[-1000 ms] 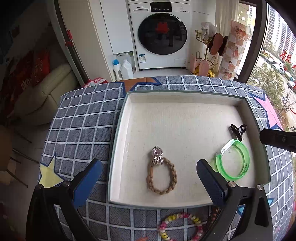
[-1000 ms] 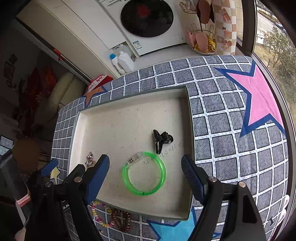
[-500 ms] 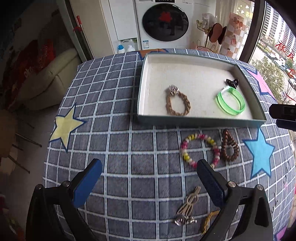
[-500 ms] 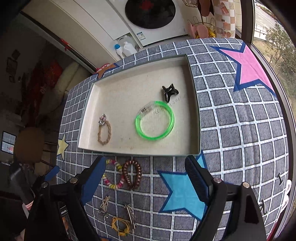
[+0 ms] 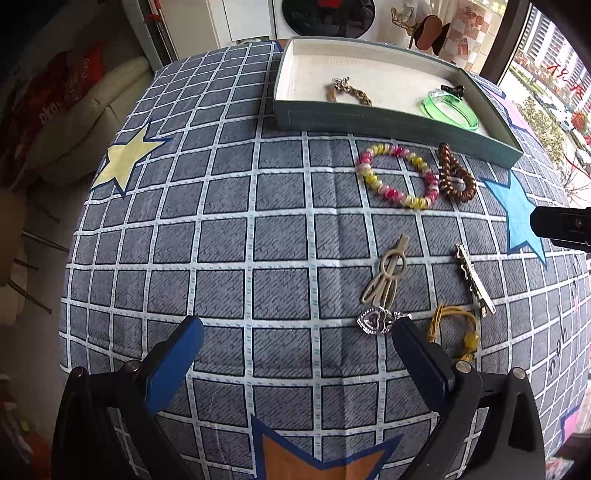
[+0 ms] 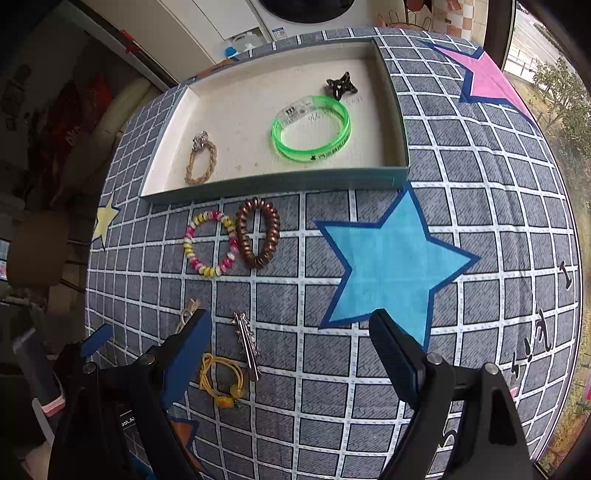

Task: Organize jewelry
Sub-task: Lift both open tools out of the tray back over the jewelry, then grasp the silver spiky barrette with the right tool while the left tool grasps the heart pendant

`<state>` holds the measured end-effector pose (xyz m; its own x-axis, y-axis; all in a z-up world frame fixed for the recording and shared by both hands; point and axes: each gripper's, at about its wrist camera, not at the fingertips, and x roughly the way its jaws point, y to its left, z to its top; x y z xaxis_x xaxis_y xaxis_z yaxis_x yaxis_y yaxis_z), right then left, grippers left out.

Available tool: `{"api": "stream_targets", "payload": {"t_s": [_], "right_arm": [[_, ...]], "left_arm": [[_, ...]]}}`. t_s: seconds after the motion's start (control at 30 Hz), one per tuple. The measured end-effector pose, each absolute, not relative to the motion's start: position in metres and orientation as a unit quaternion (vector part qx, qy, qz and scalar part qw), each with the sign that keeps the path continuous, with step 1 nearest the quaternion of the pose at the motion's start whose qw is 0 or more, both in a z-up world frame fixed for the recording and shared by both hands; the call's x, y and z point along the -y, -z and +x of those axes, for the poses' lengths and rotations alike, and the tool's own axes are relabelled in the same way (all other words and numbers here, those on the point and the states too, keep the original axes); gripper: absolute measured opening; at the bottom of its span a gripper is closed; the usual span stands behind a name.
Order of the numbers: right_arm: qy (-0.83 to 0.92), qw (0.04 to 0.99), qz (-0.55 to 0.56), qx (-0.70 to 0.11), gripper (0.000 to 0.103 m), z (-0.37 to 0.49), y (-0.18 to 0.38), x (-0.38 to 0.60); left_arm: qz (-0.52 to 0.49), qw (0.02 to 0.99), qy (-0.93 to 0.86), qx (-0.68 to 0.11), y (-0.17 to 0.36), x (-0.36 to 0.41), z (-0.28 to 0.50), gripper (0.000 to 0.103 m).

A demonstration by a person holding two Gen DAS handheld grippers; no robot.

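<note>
A shallow cream-lined tray (image 6: 273,182) (image 5: 399,123) holds a braided rope bracelet (image 6: 201,158), a green bangle (image 6: 312,131) and a black claw clip (image 6: 341,86). On the cloth before it lie a pink-yellow bead bracelet (image 5: 397,175) (image 6: 210,242), a brown spiral hair tie (image 5: 456,177) (image 6: 258,232), a beige hair clip (image 5: 384,273), a silver heart charm (image 5: 376,321), a silver barrette (image 5: 474,280) (image 6: 247,343) and a yellow cord band (image 5: 456,332) (image 6: 221,380). My left gripper (image 5: 299,347) is open and empty above the cloth, its right finger beside the heart charm. My right gripper (image 6: 291,339) is open and empty, the barrette between its fingers.
A grey checked cloth (image 5: 221,221) with coloured stars covers the table. A blue star (image 6: 391,262) lies right of the loose pieces. The table's left edge drops to the floor beside a cream sofa (image 5: 81,122). A washing machine (image 6: 306,7) stands behind the tray.
Both grippers have drawn back from over the tray toward the table's near side. The loose jewelry on the cloth has come into view beneath them. Both stay open.
</note>
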<state>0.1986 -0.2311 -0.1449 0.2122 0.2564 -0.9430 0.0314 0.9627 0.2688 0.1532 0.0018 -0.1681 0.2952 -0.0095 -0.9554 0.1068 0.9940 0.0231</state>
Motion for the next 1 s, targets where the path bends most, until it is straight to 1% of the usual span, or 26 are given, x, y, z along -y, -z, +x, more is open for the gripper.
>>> {"api": "stream_targets", "payload": {"t_s": [0.37,0.63,0.67,0.73,0.77,0.83,0.87,0.93,1.0], "right_arm": [[-0.072,0.76,0.099,-0.638,0.089,0.188,0.16,0.215],[-0.076,0.758,0.069,-0.644,0.087,0.19,0.17,0.196],[-0.077,0.758,0.064,-0.644,0.086,0.191,0.172,0.193],[-0.08,0.757,0.052,-0.647,0.079,0.191,0.175,0.187],[-0.081,0.756,0.046,-0.648,0.077,0.192,0.177,0.184],[-0.081,0.753,0.033,-0.653,0.068,0.192,0.182,0.177],[-0.079,0.751,0.025,-0.655,0.066,0.192,0.185,0.174],[-0.077,0.755,0.005,-0.651,0.062,0.191,0.186,0.169],[-0.076,0.757,-0.016,-0.649,0.061,0.191,0.186,0.162]], "left_arm": [[0.046,0.797,0.061,-0.599,0.183,0.007,0.145,0.103],[0.041,0.797,0.036,-0.601,0.188,0.009,0.15,0.103],[0.041,0.797,0.033,-0.601,0.189,0.007,0.15,0.103],[0.038,0.797,0.029,-0.602,0.19,0.003,0.151,0.103],[0.036,0.798,0.029,-0.601,0.191,-0.003,0.152,0.103],[0.034,0.798,0.028,-0.601,0.191,-0.006,0.153,0.103],[0.034,0.799,0.027,-0.6,0.192,-0.008,0.152,0.103],[0.034,0.799,0.029,-0.599,0.192,-0.01,0.152,0.103],[0.033,0.8,0.03,-0.598,0.191,-0.009,0.151,0.103]]}}
